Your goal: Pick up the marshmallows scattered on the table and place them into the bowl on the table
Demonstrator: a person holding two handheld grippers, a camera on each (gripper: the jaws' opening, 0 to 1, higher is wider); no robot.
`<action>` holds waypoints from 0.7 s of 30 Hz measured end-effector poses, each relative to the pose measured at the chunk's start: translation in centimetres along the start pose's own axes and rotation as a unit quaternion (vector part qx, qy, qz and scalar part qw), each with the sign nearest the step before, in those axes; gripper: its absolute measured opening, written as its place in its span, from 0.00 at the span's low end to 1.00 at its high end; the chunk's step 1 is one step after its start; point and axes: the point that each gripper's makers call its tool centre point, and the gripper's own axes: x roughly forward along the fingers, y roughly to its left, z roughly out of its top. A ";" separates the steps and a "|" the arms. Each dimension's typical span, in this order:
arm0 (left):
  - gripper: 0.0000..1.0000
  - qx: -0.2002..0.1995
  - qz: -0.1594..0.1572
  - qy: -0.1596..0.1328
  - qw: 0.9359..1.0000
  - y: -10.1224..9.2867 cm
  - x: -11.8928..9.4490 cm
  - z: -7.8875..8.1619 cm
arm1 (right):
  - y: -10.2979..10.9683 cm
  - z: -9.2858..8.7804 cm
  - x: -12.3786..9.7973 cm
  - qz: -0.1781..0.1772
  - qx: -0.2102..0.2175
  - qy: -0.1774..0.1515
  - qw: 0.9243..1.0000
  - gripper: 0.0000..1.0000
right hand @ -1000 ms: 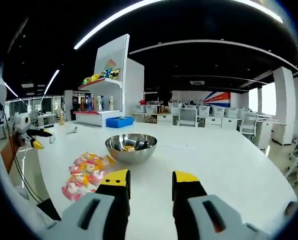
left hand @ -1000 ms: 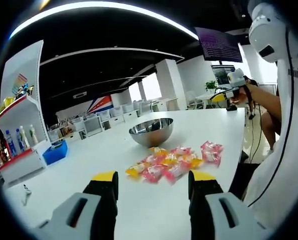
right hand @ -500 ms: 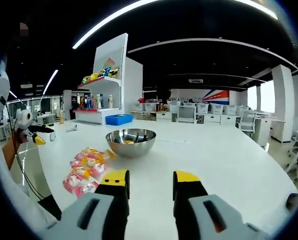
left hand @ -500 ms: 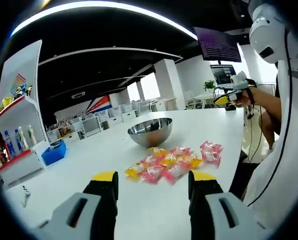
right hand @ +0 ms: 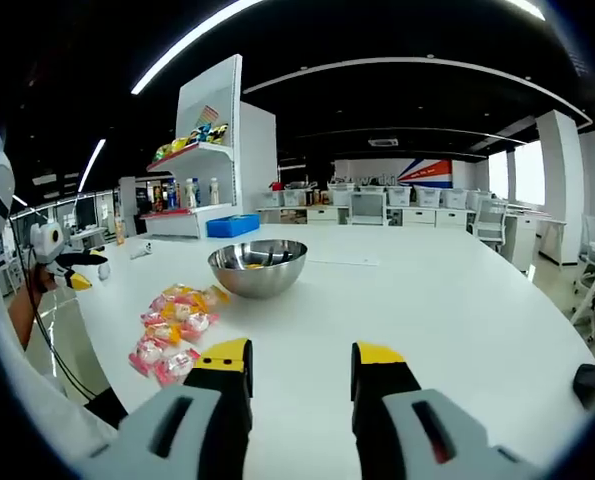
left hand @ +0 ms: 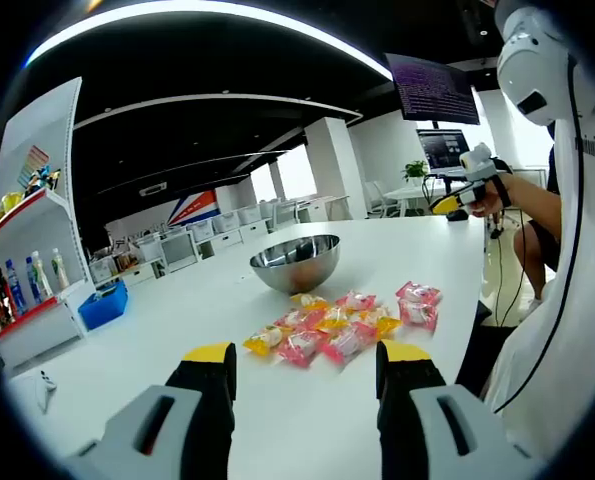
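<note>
Two views look across the same white table (left hand: 277,420), from opposite ends of a pile of wrapped marshmallows (left hand: 342,325). In the left gripper view the pink, yellow and orange packets lie in a loose band at centre frame, just above the jaw tips, with one pink packet a little apart to the right. The steel bowl (left hand: 297,262) stands right behind them, higher in the frame, near the pile but not touching it. A white display shelf (left hand: 37,250) with bottles and coloured goods fills the left edge, and a blue bin (left hand: 105,305) sits below it. A dark monitor (left hand: 437,90) hangs at upper right. At right a person's hand holds the other gripper above the table's far edge, and a white robot body (left hand: 567,200) crowds the right edge.

In the right gripper view the marshmallows (right hand: 177,325) lie at lower left, the bowl (right hand: 257,266) just right of and above them, with something yellow inside. The shelf (right hand: 207,160) stands behind, at upper left, and the blue bin (right hand: 232,225) at its foot. A small dark object (right hand: 589,380) rests on the table (right hand: 457,300) at the far right edge. Nothing lies between either gripper and the pile.

The left gripper (left hand: 302,352) has its yellow-tipped jaws spread wide, holding nothing, above bare table short of the packets. The right gripper (right hand: 302,350) is likewise parted and empty, its jaws over bare table to the right of the pile.
</note>
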 end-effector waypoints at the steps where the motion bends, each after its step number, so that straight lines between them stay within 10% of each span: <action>1: 0.57 0.000 0.000 0.000 1.000 0.0 0.0 0.0 | 0.1 0.0 0.0 -0.002 0.000 0.000 1.000 0.39; 21: 0.57 -0.001 -0.008 -0.011 1.000 0.4 0.1 0.2 | 6.0 1.5 1.1 -0.007 -0.018 0.057 0.998 0.42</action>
